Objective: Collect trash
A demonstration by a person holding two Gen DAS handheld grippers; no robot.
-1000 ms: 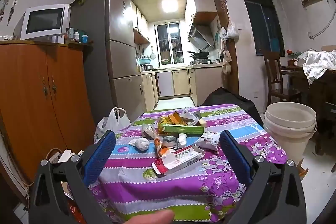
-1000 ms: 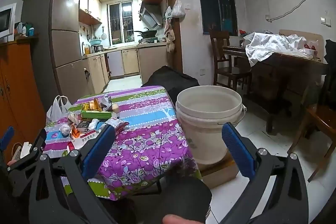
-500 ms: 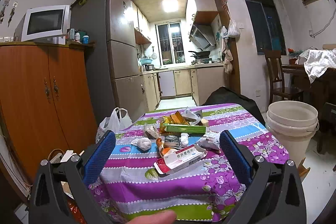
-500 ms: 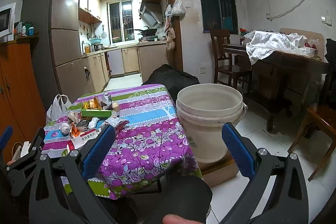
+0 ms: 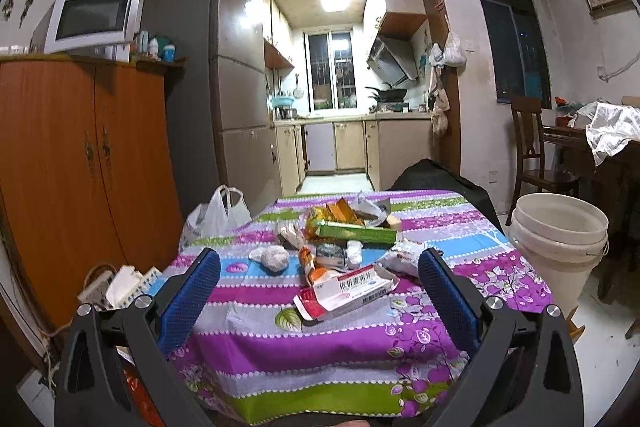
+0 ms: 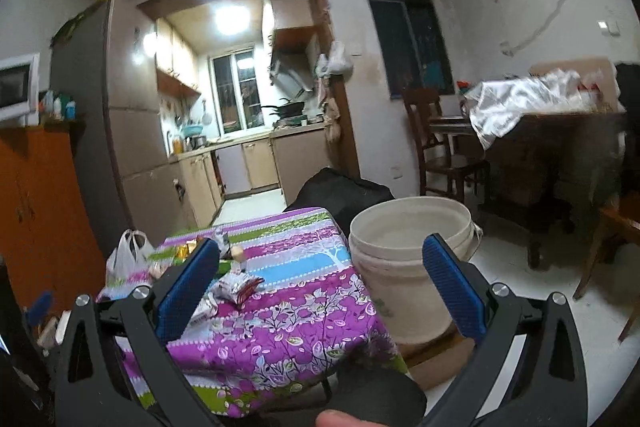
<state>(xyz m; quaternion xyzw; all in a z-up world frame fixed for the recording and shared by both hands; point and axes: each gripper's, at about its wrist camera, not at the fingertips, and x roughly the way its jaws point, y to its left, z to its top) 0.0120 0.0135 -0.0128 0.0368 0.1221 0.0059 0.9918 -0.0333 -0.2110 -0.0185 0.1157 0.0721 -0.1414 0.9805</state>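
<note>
Purple striped cloth [image 5: 280, 339] covers the table, and the trash [image 5: 340, 247] lies in a heap at its middle, at 12 o'clock from the left gripper [image 5: 319, 279]. Both the left and the right gripper [image 6: 320, 277] are spread wide, holding nothing. The bucket [image 6: 404, 227] stands at 3 o'clock of the table.

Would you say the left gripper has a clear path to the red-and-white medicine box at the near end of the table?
Probably yes. The left gripper is open and empty, and the medicine box lies straight ahead between its fingers, nearest of the litter, with only bare tablecloth before it.
</note>
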